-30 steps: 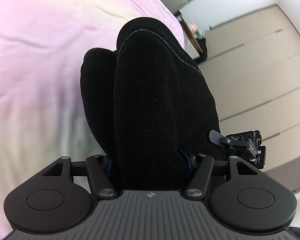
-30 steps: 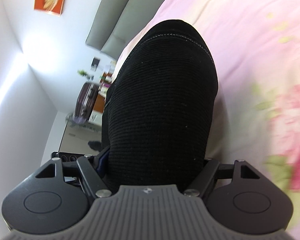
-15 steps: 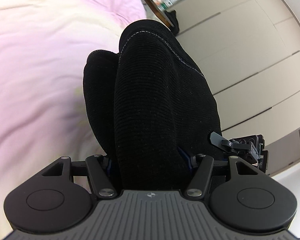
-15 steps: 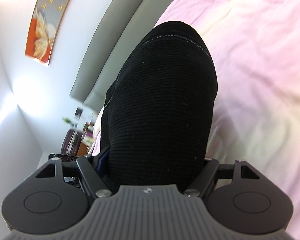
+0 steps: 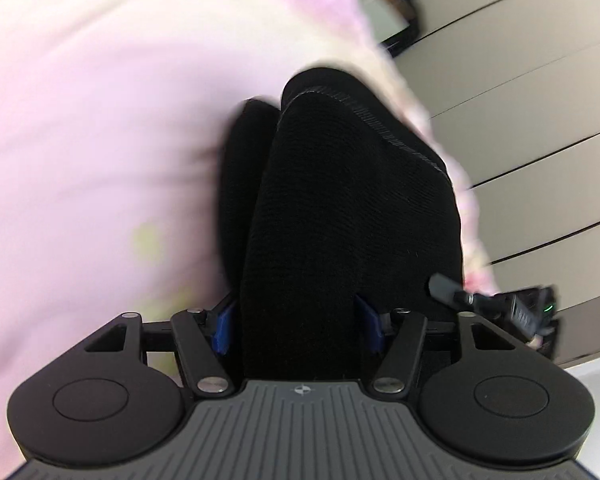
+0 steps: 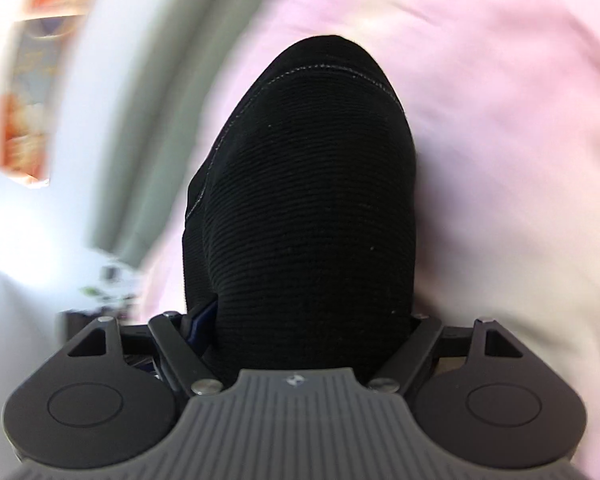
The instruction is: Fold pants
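Black ribbed pants [image 5: 352,232] are bunched thick between the jaws of my left gripper [image 5: 300,168] and drape forward over its fingers, which the cloth hides; only the blue pads [image 5: 223,328] show at its base. These jaws are closing slightly on the cloth. My right gripper [image 6: 312,152] carries another bunch of the same pants [image 6: 308,240], its fingers also covered. Its jaws are opening a little with the cloth still filling the gap. Both bunches hang above the pink bedsheet [image 5: 100,120].
The pink sheet [image 6: 500,120] fills most of both views, blurred. A beige wardrobe [image 5: 540,80] stands past the bed's edge in the left view. A black device with a green light [image 5: 516,312] sits close by. A grey headboard [image 6: 140,100] and an orange picture [image 6: 24,140] are on the right view's left.
Both grippers have swept across the bed with the pants still in them, and the background is now blurred. The headboard has drawn nearer in the right view, the wardrobe in the left.
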Action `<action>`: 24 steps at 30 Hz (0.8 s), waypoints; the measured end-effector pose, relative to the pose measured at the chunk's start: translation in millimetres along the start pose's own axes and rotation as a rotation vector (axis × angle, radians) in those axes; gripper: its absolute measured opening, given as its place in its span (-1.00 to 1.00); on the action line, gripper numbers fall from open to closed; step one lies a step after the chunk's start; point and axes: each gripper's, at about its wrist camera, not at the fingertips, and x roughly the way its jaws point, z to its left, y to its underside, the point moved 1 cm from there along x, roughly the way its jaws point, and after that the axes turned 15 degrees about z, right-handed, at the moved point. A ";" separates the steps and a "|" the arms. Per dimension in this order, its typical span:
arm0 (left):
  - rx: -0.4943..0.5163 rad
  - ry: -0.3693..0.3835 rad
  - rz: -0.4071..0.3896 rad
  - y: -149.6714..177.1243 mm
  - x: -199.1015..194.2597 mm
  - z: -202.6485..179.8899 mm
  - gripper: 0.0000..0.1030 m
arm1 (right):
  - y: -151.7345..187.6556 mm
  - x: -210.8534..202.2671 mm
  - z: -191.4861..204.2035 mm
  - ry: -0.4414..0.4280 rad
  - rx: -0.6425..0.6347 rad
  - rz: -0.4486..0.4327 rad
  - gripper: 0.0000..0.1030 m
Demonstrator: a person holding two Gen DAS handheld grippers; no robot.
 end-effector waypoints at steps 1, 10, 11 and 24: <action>0.004 0.024 -0.017 8.8 -1.1 4.2 0.36 | 7.0 -0.1 -9.5 -0.028 0.007 -0.023 0.52; 0.047 -0.052 -0.042 64.5 -13.0 3.9 0.59 | 63.7 -33.4 -12.4 -0.049 0.035 -0.166 0.55; 0.050 -0.069 -0.041 69.7 -15.1 2.7 0.59 | 67.2 -38.8 -10.7 -0.028 0.037 -0.179 0.60; 0.088 -0.442 0.058 123.2 4.5 -46.9 0.34 | 143.3 -28.0 50.1 0.539 -0.056 -0.034 0.56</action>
